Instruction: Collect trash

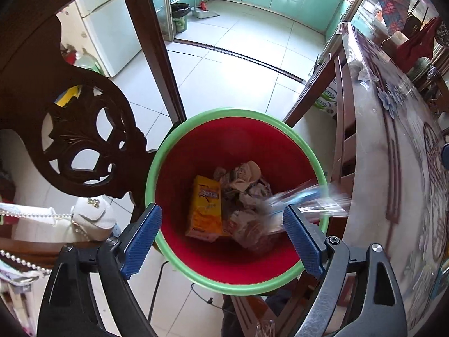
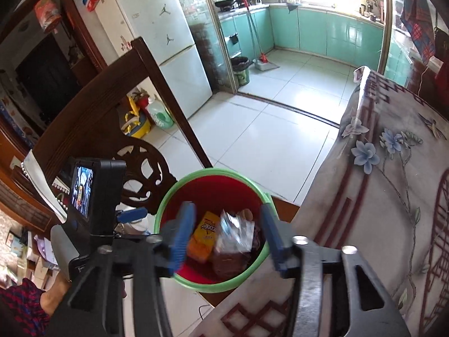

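Observation:
A red bin with a green rim (image 1: 157,165) stands on the floor between a carved chair and the table; it also shows in the right wrist view (image 2: 162,199). Inside lie a yellow snack packet (image 1: 204,205), crumpled paper (image 1: 241,177) and wrappers. A clear plastic wrapper (image 1: 308,196), blurred by motion, is over the bin's right rim; in the right wrist view it (image 2: 235,233) hangs in the air over the bin between the fingers, touching neither. My left gripper (image 1: 221,238) is open above the bin. My right gripper (image 2: 227,238) is open above the bin.
A dark carved wooden chair (image 1: 84,140) stands left of the bin. The table with a floral cloth under clear plastic (image 1: 393,168) is on the right. The left gripper's body and screen (image 2: 92,196) show at the left. A cable (image 1: 157,289) lies on the tiled floor.

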Motion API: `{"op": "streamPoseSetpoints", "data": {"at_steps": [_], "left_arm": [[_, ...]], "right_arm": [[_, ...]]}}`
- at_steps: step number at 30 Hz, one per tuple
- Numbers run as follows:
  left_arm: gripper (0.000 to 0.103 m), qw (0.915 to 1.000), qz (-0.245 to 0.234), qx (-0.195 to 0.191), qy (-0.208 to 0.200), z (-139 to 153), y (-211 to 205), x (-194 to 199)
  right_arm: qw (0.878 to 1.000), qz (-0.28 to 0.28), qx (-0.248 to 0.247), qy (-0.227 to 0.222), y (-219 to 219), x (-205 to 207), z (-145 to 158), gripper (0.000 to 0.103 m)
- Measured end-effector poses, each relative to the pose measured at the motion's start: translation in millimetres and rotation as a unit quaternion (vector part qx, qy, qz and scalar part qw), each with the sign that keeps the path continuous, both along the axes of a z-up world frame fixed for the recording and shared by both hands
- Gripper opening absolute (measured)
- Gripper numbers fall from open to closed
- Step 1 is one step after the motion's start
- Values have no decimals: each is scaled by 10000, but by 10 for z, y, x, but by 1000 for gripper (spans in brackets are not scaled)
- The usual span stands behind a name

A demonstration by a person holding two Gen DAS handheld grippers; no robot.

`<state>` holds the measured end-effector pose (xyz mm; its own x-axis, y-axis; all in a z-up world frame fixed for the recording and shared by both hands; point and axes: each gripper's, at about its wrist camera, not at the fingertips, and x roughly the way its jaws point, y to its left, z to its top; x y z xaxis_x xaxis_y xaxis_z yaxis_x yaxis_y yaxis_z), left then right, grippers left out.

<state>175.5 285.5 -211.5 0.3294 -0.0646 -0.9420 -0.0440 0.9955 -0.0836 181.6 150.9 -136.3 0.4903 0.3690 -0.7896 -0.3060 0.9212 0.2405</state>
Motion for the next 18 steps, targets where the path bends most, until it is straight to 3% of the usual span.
{"op": "streamPoseSetpoints", "data": {"at_steps": [5,7,10,13,16,18], "left_arm": [[88,9975,97,193,-677,344,-58,-193],[88,9951,91,208,-958,533,-138,-300],[90,9892,142,86,-1458,868,-293,-517],[103,9776,253,-60,-2090,1206,-488,-807],[103,9620,231,-245,-2710,1492,-746,-1086],[103,9560,235,-290,-2911,1622,-926,-1208]], "right_arm": [[9995,-202,-87,-219,-215,-176,223,56],[9989,-332,-138,-294,-361,-290,349,65],[9965,-464,-387,-579,-586,-518,578,68],[9908,-601,-646,-1027,-860,-806,814,77],[9836,-770,-867,-1384,-1165,-1092,1011,82],[9803,-847,-927,-1528,-1382,-1265,1120,82]]}}
